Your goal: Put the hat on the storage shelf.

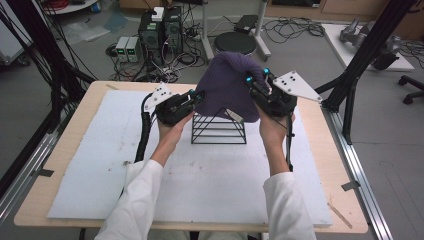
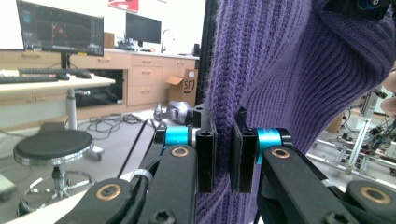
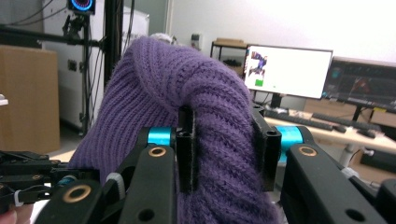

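Two hand-held grippers (image 1: 192, 97) (image 1: 256, 80) clamp one purple beanie (image 1: 227, 85).

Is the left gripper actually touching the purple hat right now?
Touching. The left gripper view shows the left gripper with both black jaws closed on a fold of the purple knit hat, the fabric pinched between them with no gap.

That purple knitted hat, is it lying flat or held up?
Held up: both grippers' jaws pinch the purple hat above the black wire rack.
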`<state>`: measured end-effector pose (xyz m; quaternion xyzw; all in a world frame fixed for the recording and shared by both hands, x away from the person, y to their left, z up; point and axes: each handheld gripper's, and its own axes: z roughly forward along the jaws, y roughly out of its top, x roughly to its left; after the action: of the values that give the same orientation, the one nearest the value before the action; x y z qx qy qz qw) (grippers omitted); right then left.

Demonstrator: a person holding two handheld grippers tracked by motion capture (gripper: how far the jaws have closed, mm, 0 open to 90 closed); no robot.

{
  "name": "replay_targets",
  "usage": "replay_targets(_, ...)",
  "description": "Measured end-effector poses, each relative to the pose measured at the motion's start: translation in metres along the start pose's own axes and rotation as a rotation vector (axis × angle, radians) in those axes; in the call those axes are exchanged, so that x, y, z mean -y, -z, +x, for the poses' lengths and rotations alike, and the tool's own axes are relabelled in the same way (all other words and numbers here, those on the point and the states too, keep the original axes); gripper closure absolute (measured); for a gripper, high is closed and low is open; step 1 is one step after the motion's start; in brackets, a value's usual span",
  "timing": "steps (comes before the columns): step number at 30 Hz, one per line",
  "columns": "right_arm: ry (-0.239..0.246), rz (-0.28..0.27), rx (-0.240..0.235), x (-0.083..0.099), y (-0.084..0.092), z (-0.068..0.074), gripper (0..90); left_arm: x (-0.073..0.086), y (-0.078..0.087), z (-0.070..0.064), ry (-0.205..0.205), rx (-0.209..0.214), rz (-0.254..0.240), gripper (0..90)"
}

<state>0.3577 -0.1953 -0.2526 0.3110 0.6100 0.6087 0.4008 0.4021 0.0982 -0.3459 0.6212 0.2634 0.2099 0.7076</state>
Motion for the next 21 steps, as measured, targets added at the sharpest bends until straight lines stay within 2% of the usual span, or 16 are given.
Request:
replay_targets(8,-0.001,0.037,-0.027,0.017,-0.005,0.01,68.3,0.021,0.011,0.006,0.034,-0.011,0.012,82.8)
replay_targets(18,0.014,0.078,-0.034,0.025,-0.011,0.016,68.1,0.04,0.015,0.009,0.067,-0.018,0.019,82.7)
replay_targets(21,0.018,0.083,-0.032,0.029,-0.01,0.017,68.1,0.043,0.014,0.009,0.073,-0.012,0.036,82.7)
